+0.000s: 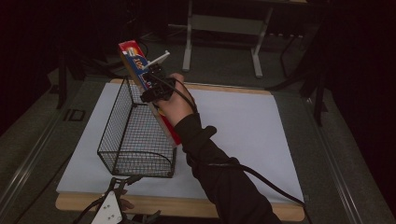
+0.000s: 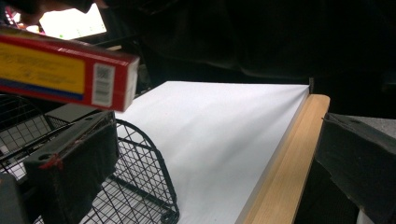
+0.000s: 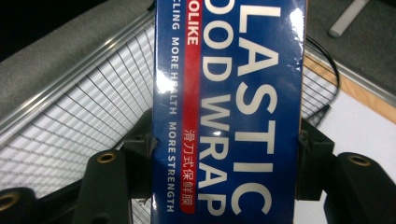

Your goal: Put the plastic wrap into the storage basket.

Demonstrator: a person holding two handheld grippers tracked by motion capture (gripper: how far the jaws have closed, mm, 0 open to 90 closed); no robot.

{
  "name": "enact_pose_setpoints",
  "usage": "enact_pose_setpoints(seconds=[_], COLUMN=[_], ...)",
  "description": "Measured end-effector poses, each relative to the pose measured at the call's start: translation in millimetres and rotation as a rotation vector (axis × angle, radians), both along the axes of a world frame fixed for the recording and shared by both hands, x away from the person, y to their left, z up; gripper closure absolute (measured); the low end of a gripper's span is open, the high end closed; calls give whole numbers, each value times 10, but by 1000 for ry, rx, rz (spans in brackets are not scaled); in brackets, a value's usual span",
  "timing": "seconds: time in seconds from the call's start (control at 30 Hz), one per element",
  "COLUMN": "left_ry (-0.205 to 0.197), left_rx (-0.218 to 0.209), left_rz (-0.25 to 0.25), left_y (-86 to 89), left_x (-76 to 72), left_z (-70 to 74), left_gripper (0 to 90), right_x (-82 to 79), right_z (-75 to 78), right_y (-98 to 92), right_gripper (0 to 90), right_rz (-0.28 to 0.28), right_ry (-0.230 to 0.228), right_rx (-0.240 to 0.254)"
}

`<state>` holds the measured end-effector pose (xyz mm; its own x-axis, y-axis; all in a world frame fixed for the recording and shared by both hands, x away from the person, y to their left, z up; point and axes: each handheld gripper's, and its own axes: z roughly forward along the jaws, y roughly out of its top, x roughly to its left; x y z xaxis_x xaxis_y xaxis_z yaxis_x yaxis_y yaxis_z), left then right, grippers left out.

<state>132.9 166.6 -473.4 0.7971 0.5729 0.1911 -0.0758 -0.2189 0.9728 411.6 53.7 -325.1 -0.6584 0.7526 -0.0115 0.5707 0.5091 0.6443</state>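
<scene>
Right tool (image 1: 156, 86) clamped the plastic wrap box (image 1: 136, 60), tilted over the wire basket (image 1: 135, 135) at centre-left; left tool's (image 2: 205, 154) jaws stood wide; box might snag the rim

1. Right claw (image 1: 152, 84): raised, forearm reaching forward, jaws clamped on both long sides of the plastic wrap box (image 3: 231, 112).
2. Left claw (image 1: 122, 184): low at near tabletop edge, jaws spread wide.

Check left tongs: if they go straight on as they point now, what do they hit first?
Probably the wire basket: one pad already sits at its near rim. Beyond it lies bare white board. The box hangs above that line; depth is unclear.
</scene>
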Motion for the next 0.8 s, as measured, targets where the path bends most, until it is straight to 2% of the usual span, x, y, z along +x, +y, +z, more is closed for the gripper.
enact_pose_setpoints(seconds=[0.23,0.33,0.4,0.53,0.63,0.8], left_ry=[3,4,2,3,4,3], left_rx=[1,4,5,7,4,2], left_rz=[-1,-3,-6,-7,-9,-12], left_y=[5,0,-2,-5,-2,-1], left_x=[-2,2,1,5,2,-4], left_z=[-2,-3,-2,-4,-3,-2], left_gripper=[1,1,1,1,1,1], right_x=[-15,4,34,53,31,37], right_z=[-159,-266,-371,-533,-632,-741], right_y=[146,189,215,268,317,330], right_gripper=[394,394,394,394,394,394], right_rz=[-28,-39,-42,-56,-60,-98], right_ry=[-19,-10,27,50,45,37], right_rx=[74,74,79,74,64,62])
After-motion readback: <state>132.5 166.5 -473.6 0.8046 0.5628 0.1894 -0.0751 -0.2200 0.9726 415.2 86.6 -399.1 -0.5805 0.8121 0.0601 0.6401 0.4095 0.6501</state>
